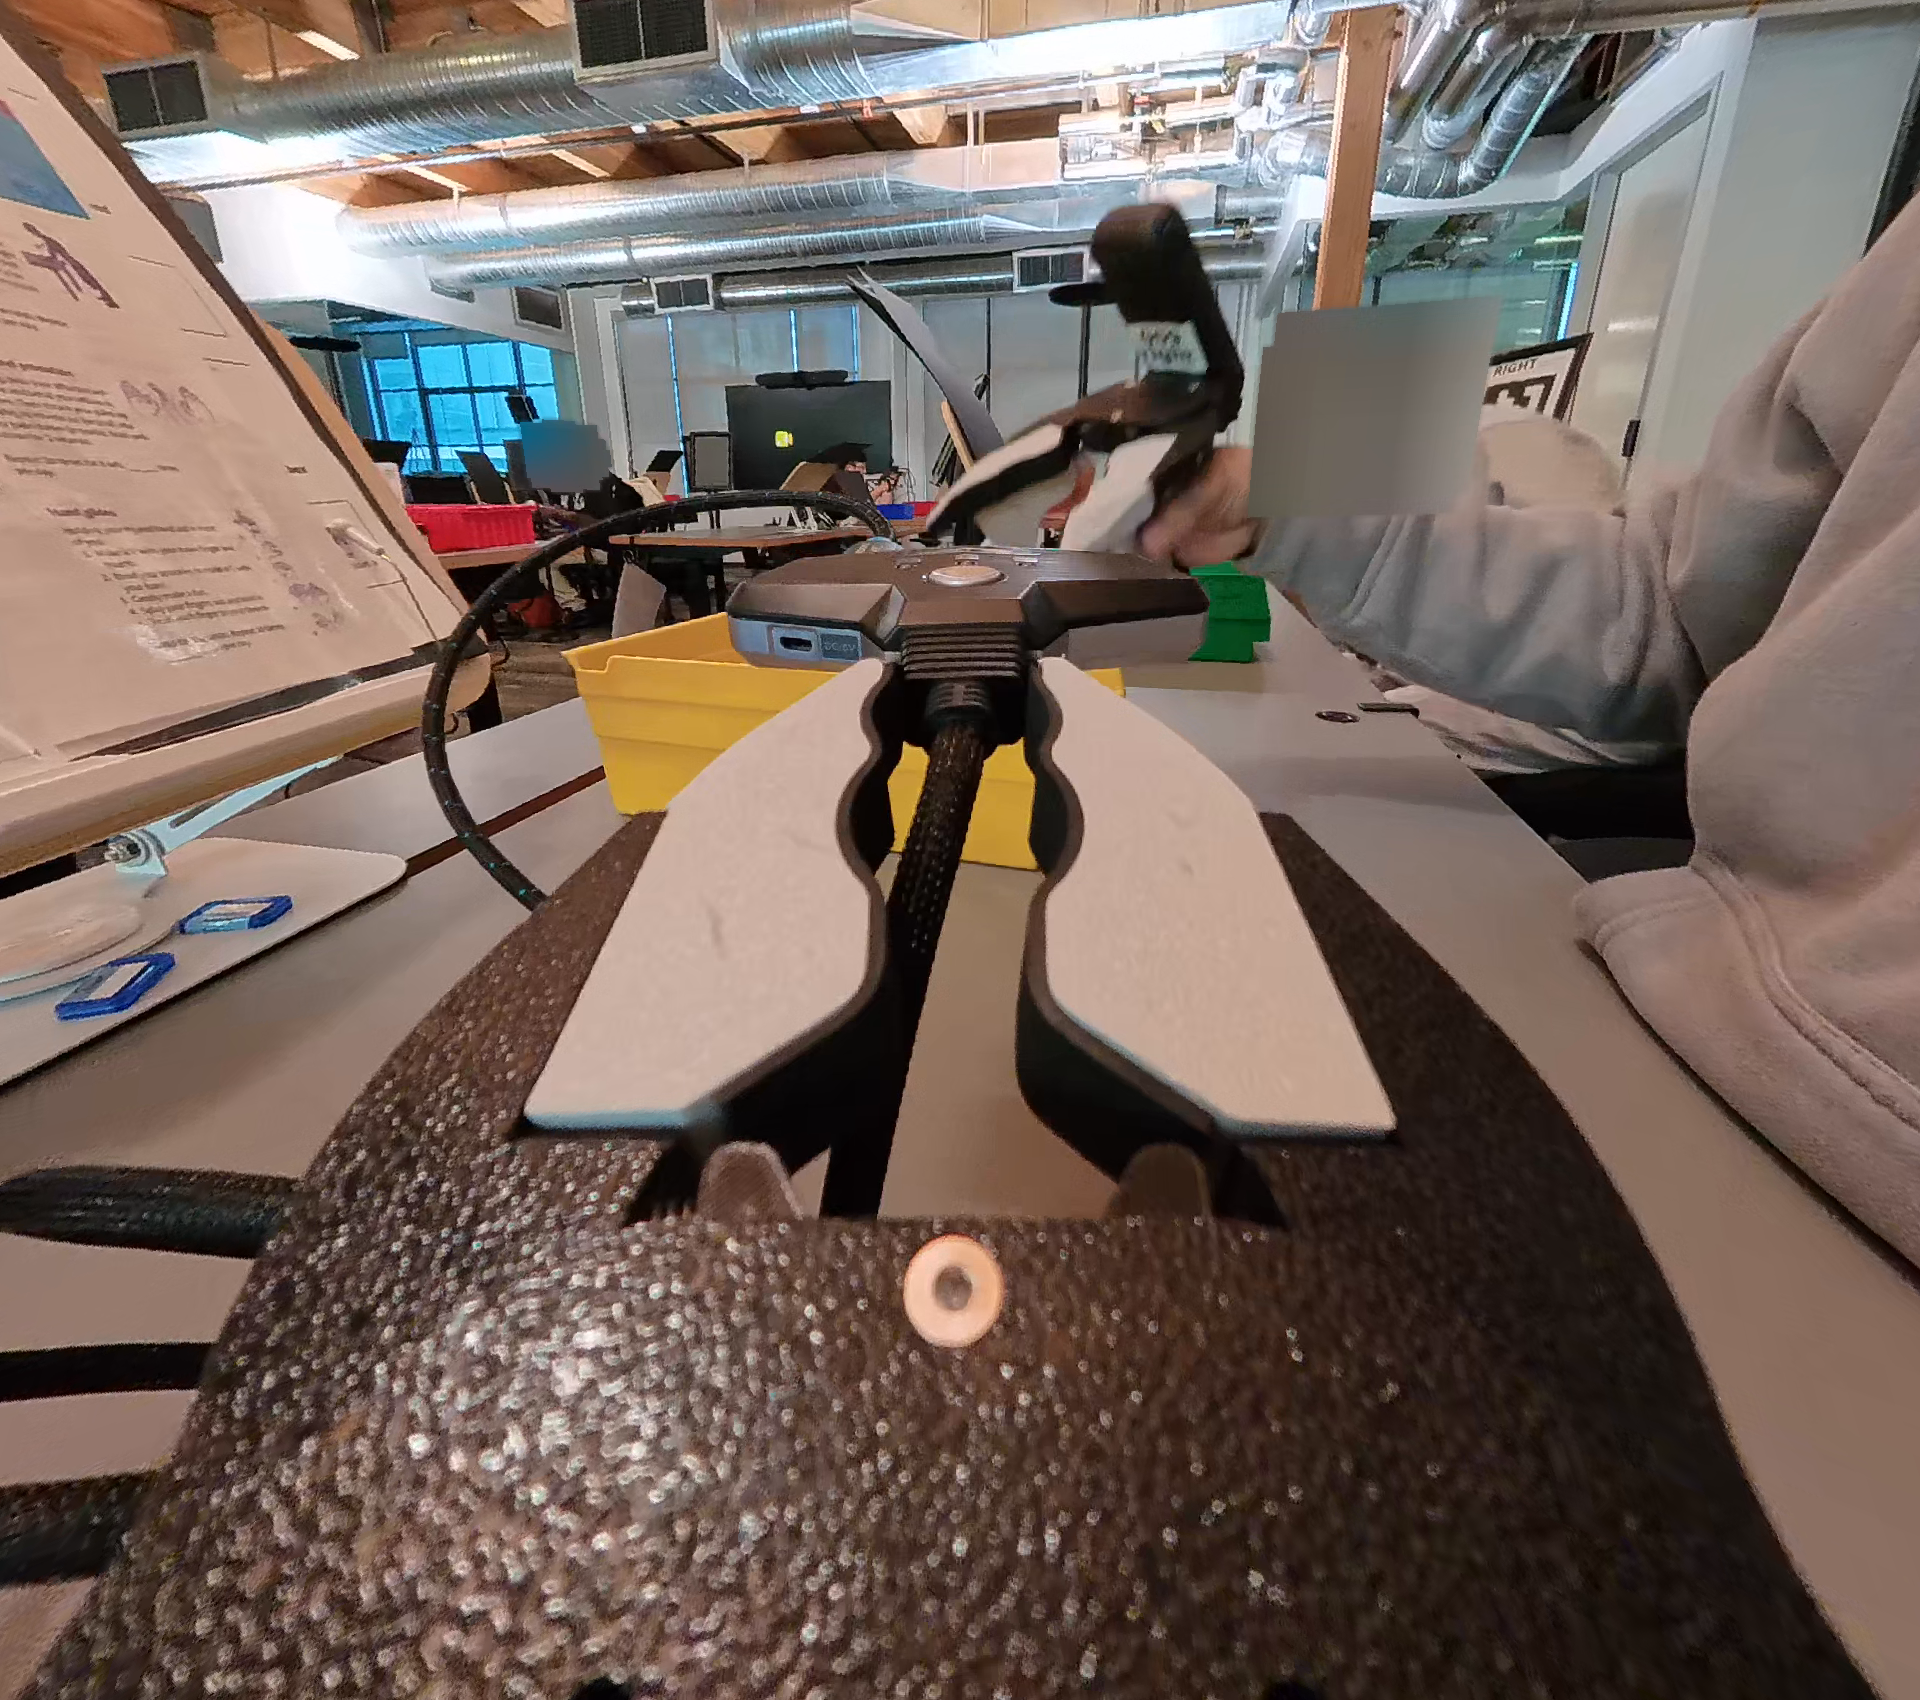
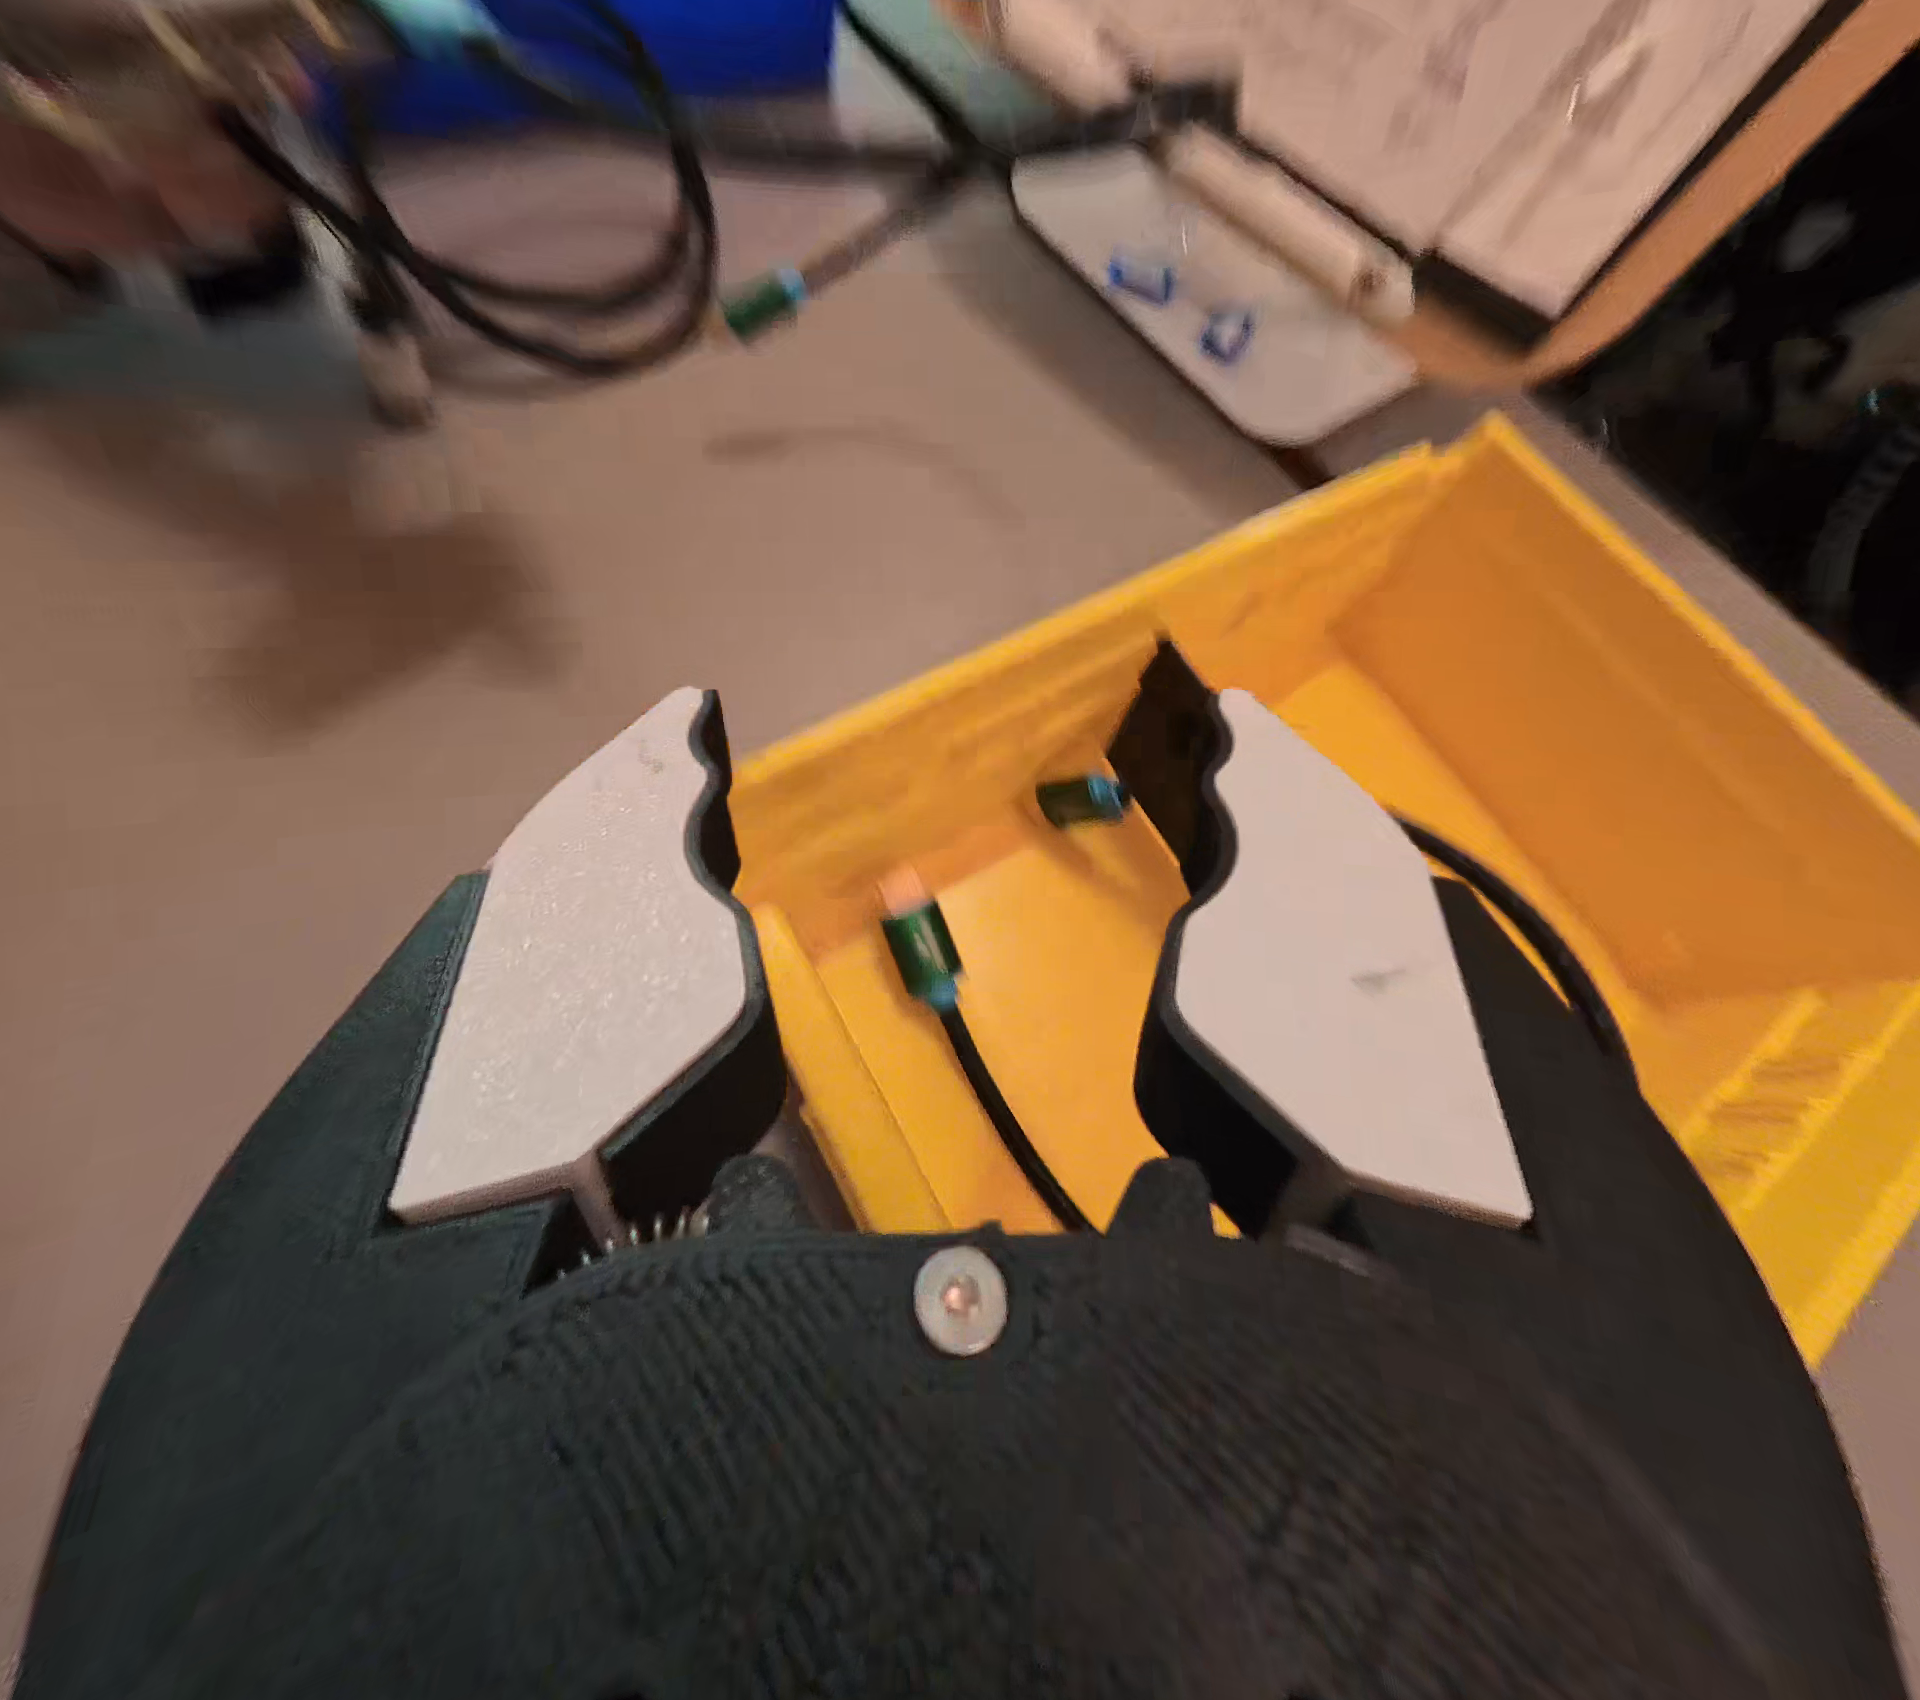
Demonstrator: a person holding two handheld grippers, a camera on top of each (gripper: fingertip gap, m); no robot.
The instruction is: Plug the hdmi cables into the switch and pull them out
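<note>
Black braided cable (image 1: 940,829) sits clamped in the left tongs (image 1: 958,694), feeding the switch (image 1: 966,601); right tongs (image 2: 961,829) spread empty over yellow bin (image 2: 1558,715), plugs (image 2: 920,944) not yet inserted.

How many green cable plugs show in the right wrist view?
3. Two lie inside the yellow bin: one nearer the camera, one farther back. A third lies on the table beside the coiled black cables. Others may be hidden by blur.
</note>
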